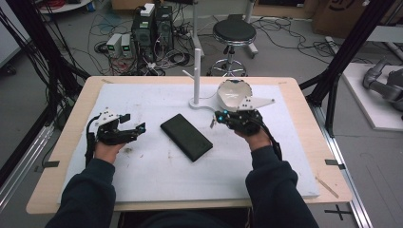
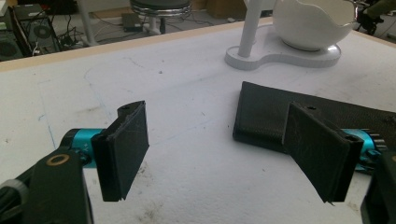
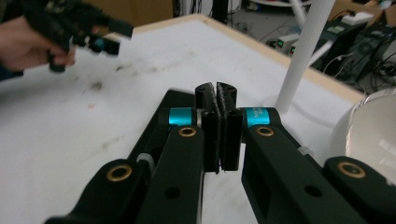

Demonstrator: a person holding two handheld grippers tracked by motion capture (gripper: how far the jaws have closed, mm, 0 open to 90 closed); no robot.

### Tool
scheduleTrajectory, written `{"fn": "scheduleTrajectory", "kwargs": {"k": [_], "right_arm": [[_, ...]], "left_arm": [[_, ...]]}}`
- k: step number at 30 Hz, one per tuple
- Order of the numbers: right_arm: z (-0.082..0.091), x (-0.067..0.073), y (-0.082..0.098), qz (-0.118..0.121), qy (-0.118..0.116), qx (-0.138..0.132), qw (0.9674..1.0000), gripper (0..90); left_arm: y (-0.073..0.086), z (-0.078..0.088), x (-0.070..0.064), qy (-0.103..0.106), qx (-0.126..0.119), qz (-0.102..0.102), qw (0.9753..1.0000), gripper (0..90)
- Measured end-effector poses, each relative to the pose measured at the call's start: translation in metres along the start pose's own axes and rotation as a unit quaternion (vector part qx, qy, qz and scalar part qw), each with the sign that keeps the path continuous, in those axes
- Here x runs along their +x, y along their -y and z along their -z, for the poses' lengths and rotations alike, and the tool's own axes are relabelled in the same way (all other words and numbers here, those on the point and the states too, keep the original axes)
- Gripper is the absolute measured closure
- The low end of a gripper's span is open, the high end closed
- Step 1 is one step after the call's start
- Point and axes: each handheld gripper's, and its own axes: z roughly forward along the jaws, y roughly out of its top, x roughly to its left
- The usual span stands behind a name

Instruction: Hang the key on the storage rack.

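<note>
We wear dark navy sleeves (image 1: 90, 190); our black grippers (image 3: 217, 100) bear teal bands, brass screws and black cables.

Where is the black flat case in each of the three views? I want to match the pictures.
High view: the case lies mid-table on the white mat, between the two hands.
Left gripper view: the case is at right of centre, partly behind the right jaw.
Right gripper view: its edge shows left of the shut jaws, mostly hidden.
Shared landmark: the white stand.
</note>
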Motion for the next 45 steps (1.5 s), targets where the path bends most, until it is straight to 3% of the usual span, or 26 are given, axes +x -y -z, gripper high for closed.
{"fn": "scheduleTrajectory", "kwargs": {"k": [1,2,3,4,5,8,13,18,30,38,40,45], "right_arm": [[0.0,0.0,0.0,0.0,0.0,0.0,1.0,90.0],[-0.005,-0.006,-0.015,0.003,0.006,-0.004,1.0,90.0],[-0.005,-0.006,-0.015,0.003,0.006,-0.004,1.0,90.0],[-0.011,-0.011,-0.028,0.006,0.007,-0.008,0.9999,90.0],[-0.011,-0.011,-0.028,0.006,0.007,-0.008,0.9999,90.0],[-0.025,-0.022,-0.052,0.007,0.007,-0.018,0.9998,90.0],[-0.041,-0.032,-0.073,0.009,0.007,-0.016,0.9998,90.0],[-0.06,-0.042,-0.095,-0.008,-0.009,-0.034,0.9993,90.0],[-0.08,-0.063,-0.112,-0.031,0.018,-0.027,0.999,90.0],[-0.088,-0.074,-0.109,-0.052,0.032,-0.01,0.9981,89.9],[-0.089,-0.076,-0.106,-0.066,0.043,-0.001,0.9969,89.1],[-0.079,-0.076,-0.101,-0.064,0.046,-0.001,0.9969,83.0]], "left_arm": [[0.0,0.0,0.0,0.0,0.0,0.0,1.0,22.6],[0.0,0.0,0.0,0.0,0.0,-0.001,1.0,22.6],[0.0,0.0,0.0,0.0,0.0,-0.001,1.0,22.6],[0.0,0.0,0.0,0.001,0.001,0.0,1.0,22.6],[0.0,0.0,0.0,0.001,0.001,0.0,1.0,22.6],[0.0,0.0,0.001,0.001,0.001,0.001,1.0,22.6],[0.0,0.0,0.001,0.001,0.001,0.001,1.0,22.6],[0.001,0.001,0.002,0.001,0.0,0.003,1.0,22.6],[0.002,0.002,0.004,-0.005,0.0,0.005,1.0,22.7],[0.002,0.003,0.004,-0.007,-0.001,0.005,1.0,22.9],[0.002,0.003,0.004,-0.006,-0.003,0.006,1.0,22.9],[0.003,0.004,0.004,-0.007,-0.002,0.006,1.0,22.9]]}}
